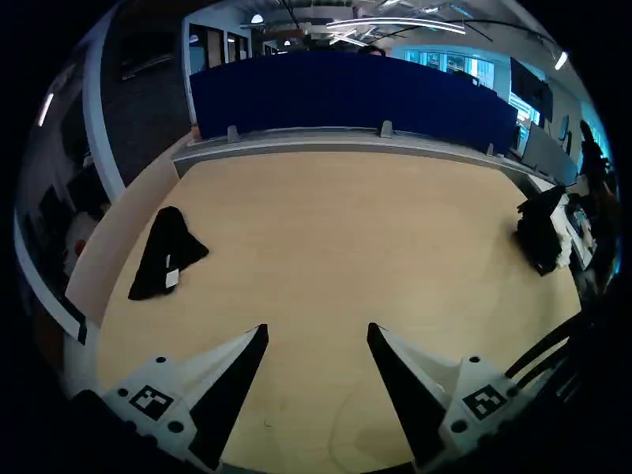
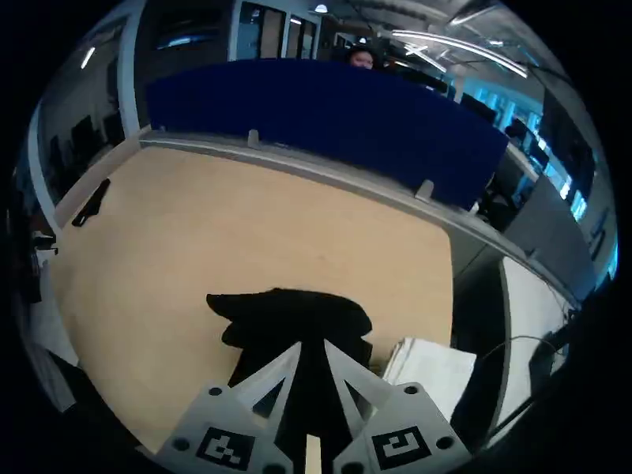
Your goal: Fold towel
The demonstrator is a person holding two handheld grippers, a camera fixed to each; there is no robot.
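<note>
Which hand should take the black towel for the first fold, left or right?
Right. The right tongs sit at the black towel, tips narrowly apart. The left tongs hang open above bare tabletop, a dark cloth lying farther off.

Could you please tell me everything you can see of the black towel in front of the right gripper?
The black fabric towel lies bunched in a rumpled, matte heap on the light wooden tabletop, near its edge, with a flat white stack beside it. The right gripper reaches over it, fingers close together; whether they pinch it is unclear.
</note>
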